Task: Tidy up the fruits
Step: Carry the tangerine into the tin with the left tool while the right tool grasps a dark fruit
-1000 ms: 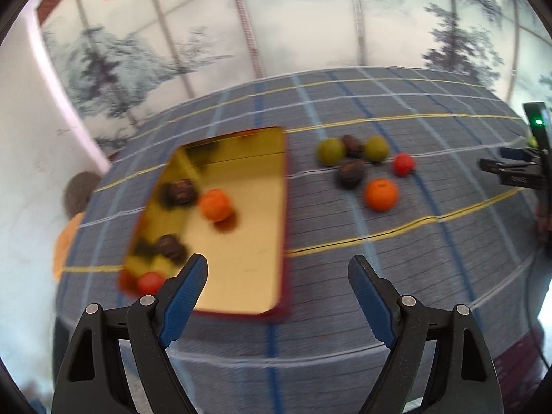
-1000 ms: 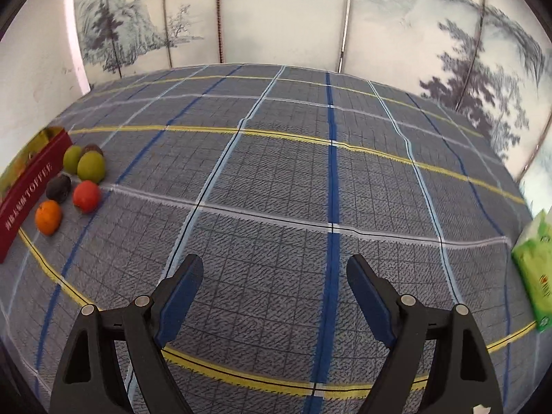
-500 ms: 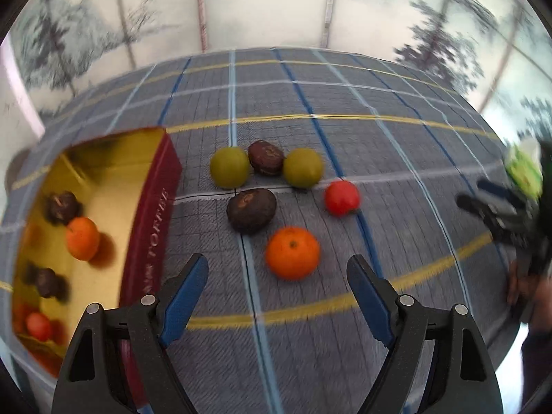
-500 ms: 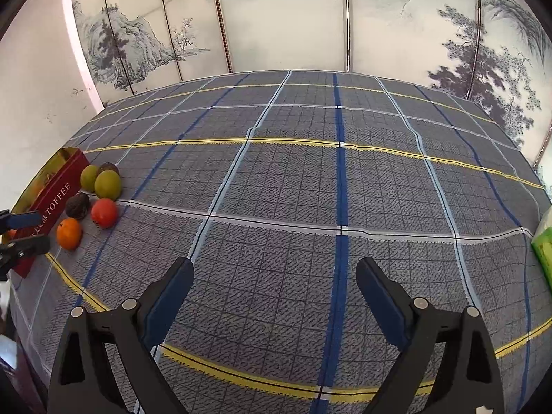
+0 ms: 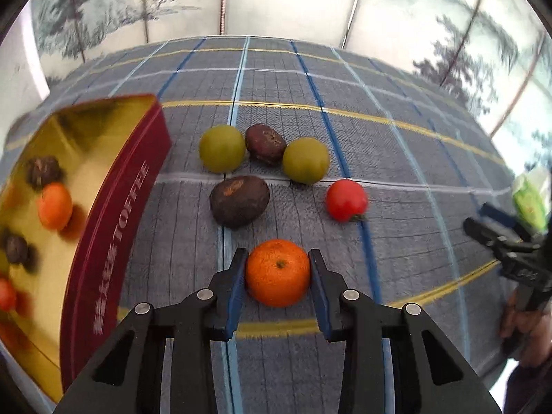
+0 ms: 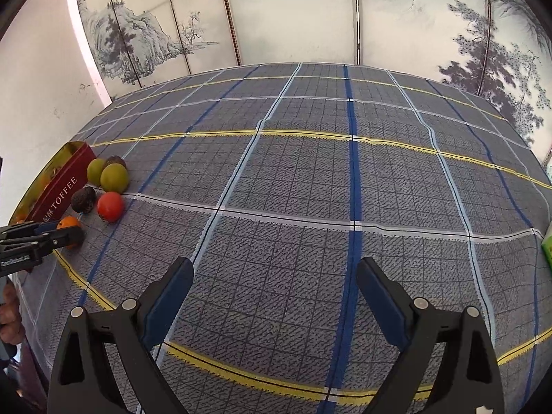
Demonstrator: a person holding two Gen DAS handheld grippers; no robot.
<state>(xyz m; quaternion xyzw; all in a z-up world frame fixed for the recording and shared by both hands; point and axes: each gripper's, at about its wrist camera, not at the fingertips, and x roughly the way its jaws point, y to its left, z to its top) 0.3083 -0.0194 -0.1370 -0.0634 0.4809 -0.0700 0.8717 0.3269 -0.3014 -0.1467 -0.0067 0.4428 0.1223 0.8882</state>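
orange [image 5: 278, 272] on plaid tablecloth [image 5: 396, 179] near its left edge, just right of red toffee tin [image 5: 114, 227] | left gripper [image 5: 278, 258] pads clamped on orange's two sides | right gripper [image 6: 274, 277] jaws wide, nothing between, over bare cloth | other fruits just beyond orange

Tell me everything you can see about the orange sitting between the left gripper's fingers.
The orange is a small, round citrus with bright, finely dimpled peel and a little green-brown stem scar facing up toward the camera. It looks whole and unbruised. It rests on the plaid tablecloth, nearest of the loose fruits, in front of the dark brown fruit. The left gripper is shut on it, its blue pads pressing each side. The right wrist view shows it mostly hidden behind those fingers.
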